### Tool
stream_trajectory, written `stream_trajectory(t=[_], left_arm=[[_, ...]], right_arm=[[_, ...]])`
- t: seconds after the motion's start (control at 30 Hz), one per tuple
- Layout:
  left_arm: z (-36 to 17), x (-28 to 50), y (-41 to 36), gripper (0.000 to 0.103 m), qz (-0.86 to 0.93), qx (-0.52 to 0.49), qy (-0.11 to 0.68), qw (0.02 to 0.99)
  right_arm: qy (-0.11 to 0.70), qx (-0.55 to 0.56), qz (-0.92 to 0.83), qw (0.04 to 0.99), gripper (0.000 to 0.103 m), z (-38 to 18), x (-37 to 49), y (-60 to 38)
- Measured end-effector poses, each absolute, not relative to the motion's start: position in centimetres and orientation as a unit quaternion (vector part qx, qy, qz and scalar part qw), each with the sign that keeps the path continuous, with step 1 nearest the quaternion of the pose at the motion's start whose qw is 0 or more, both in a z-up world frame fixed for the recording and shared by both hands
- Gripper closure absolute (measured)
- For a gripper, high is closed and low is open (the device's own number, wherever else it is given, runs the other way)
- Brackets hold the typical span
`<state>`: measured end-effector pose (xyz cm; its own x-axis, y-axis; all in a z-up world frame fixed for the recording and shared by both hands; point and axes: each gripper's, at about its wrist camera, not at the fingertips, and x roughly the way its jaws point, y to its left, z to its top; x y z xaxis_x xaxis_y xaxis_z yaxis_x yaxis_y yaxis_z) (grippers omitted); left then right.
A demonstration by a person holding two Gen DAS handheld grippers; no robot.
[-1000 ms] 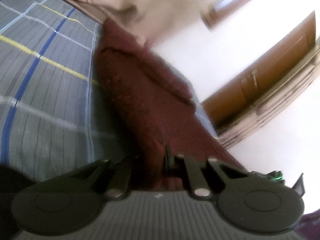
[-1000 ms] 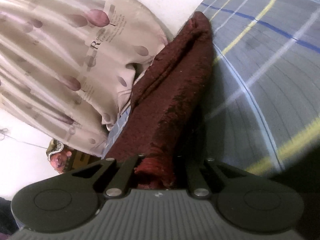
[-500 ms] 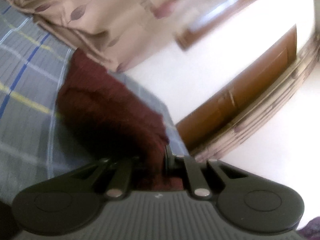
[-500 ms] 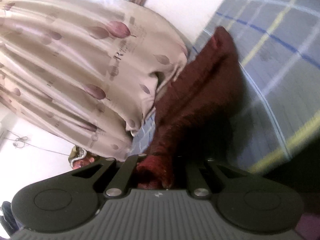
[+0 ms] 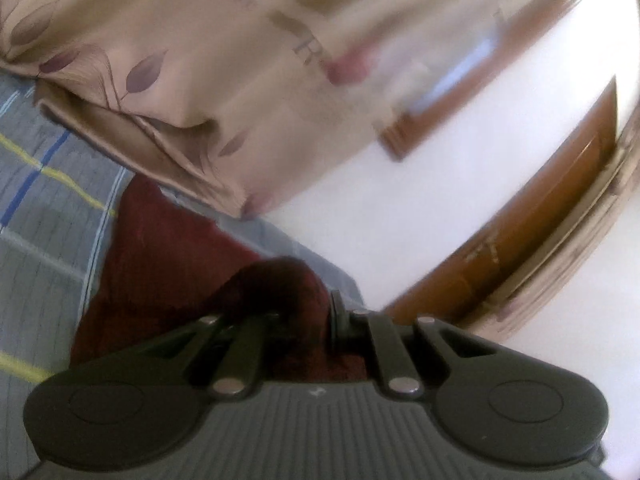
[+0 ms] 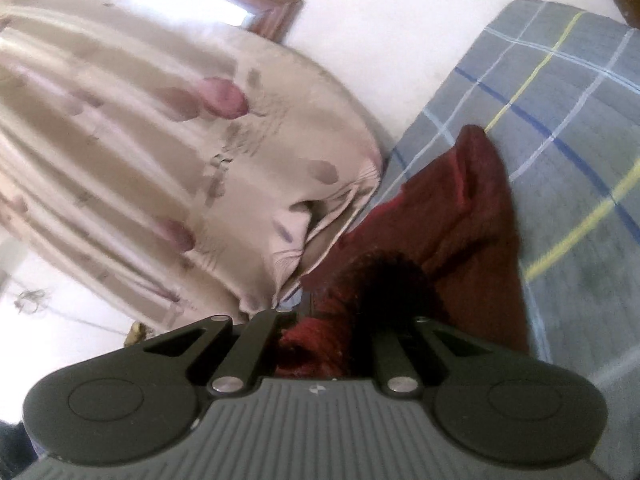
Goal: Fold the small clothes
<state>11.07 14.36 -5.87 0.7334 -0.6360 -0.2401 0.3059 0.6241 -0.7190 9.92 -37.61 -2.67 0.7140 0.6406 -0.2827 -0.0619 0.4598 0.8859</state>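
Maroon cloth [image 5: 168,272] pinched, checked bedsheet [image 6: 560,128]

A dark red, fuzzy cloth [image 5: 160,280] [image 6: 472,216] lies bunched and part-folded on the bed. In the left view it runs from 6 o'clock up toward 10; in the right view from 6 toward 1. Its near edge rises in a humped fold at each camera.

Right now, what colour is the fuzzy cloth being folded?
Dark maroon red cloth, clearest in the right wrist view.
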Motion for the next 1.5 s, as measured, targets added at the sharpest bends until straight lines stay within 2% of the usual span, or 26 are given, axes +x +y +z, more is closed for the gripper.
stream_trajectory(t=[0.5,0.6,0.67,0.7,0.73,0.77,0.8,0.83,0.93,1.07,1.3,1.4,1.5], left_arm=[[-9.0,21.4,14.1,0.092,-0.205,-0.349,0.272,0.873],[-9.4,22.8,13.9,0.089,-0.198,-0.339,0.279,0.876],[-9.5,23.5,13.7,0.079,-0.190,-0.333,0.291,0.876],[-9.6,23.8,13.7,0.066,-0.183,-0.335,0.297,0.875],[-9.7,24.0,13.8,0.047,-0.179,-0.341,0.298,0.874],[-9.7,24.1,13.9,0.033,-0.173,-0.348,0.292,0.874],[-9.5,23.8,14.0,0.008,-0.154,-0.350,0.276,0.882],[-9.2,23.4,14.2,0.000,-0.133,-0.350,0.253,0.892],[-8.3,23.0,14.7,0.000,-0.144,-0.349,0.201,0.904],[-7.2,22.8,14.9,0.000,-0.153,-0.321,0.201,0.913],[-8.6,21.0,15.5,0.000,-0.166,-0.254,0.237,0.923],[-9.7,20.7,16.0,0.000,-0.176,-0.251,0.255,0.917],[-10.5,20.9,16.1,0.000,-0.180,-0.246,0.269,0.913]], right_arm=[[0.326,0.504,0.186,0.778,0.092,-8.2,21.9,-38.1],[0.325,0.521,0.184,0.767,0.086,-9.1,23.7,-38.1],[0.324,0.543,0.173,0.756,0.084,-10.0,24.7,-38.4],[0.321,0.547,0.168,0.755,0.080,-10.4,25.1,-38.5],[0.318,0.551,0.156,0.756,0.069,-10.7,25.3,-38.6],[0.312,0.557,0.144,0.756,0.063,-11.1,25.4,-38.8],[0.298,0.571,0.135,0.753,0.049,-11.5,25.3,-39.2],[0.284,0.590,0.132,0.745,0.041,-12.0,25.2,-39.6],[0.241,0.646,0.124,0.713,0.038,-13.3,24.3,-40.7],[0.243,0.621,0.135,0.733,0.038,-12.7,23.1,-40.6],[0.281,0.424,0.114,0.853,0.038,-8.3,23.0,-39.3],[0.310,0.360,0.109,0.873,0.039,-7.9,23.9,-38.2],[0.336,0.336,0.113,0.873,0.044,-8.8,24.8,-37.2]])
